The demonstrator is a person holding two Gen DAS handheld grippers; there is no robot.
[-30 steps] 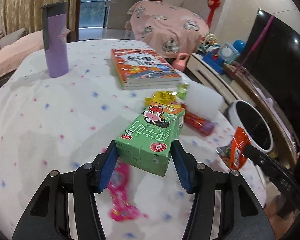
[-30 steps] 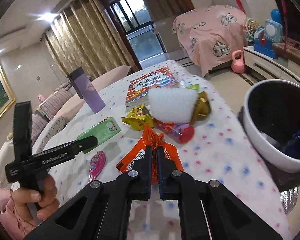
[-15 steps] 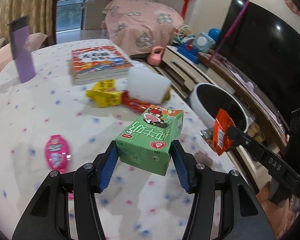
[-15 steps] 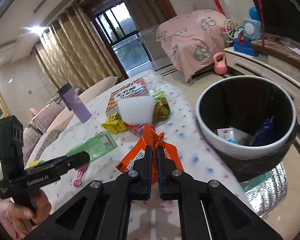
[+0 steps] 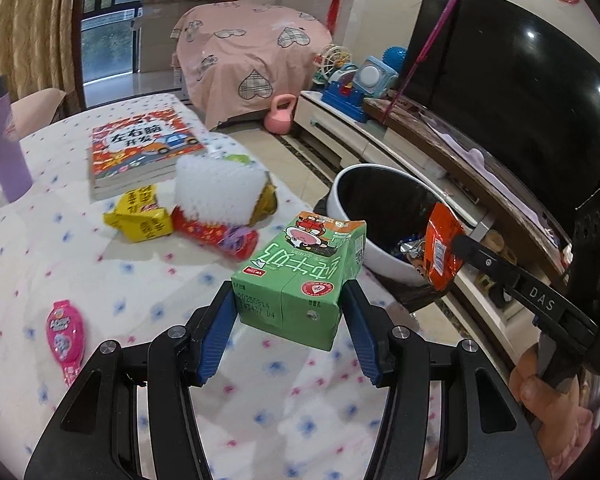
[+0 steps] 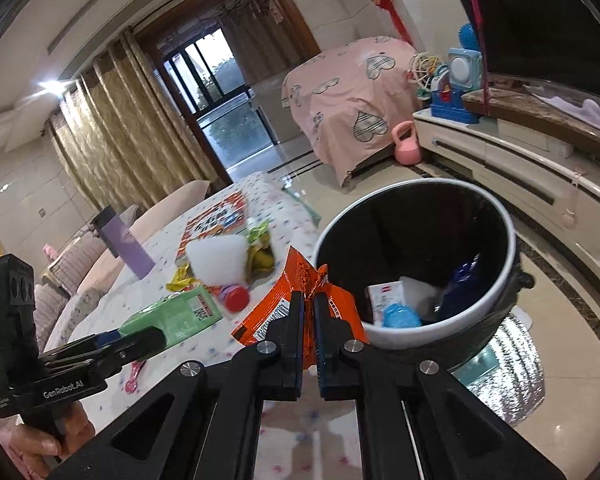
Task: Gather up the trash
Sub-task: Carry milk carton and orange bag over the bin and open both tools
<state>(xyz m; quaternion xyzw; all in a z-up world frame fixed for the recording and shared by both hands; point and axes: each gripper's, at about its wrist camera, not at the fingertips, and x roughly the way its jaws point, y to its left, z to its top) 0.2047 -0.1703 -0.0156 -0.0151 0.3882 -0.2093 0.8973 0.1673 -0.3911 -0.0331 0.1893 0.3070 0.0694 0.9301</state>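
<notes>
Two hand-held grippers, left (image 5: 290,312) clamping green carton (image 5: 300,276), right (image 6: 309,320) pinching orange wrapper (image 6: 296,304)

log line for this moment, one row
left gripper: shut on green carton | right gripper: shut on orange wrapper | bin: open, beside table

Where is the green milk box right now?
The green milk box is clamped in the left gripper, above the table, beside the bin.
</notes>
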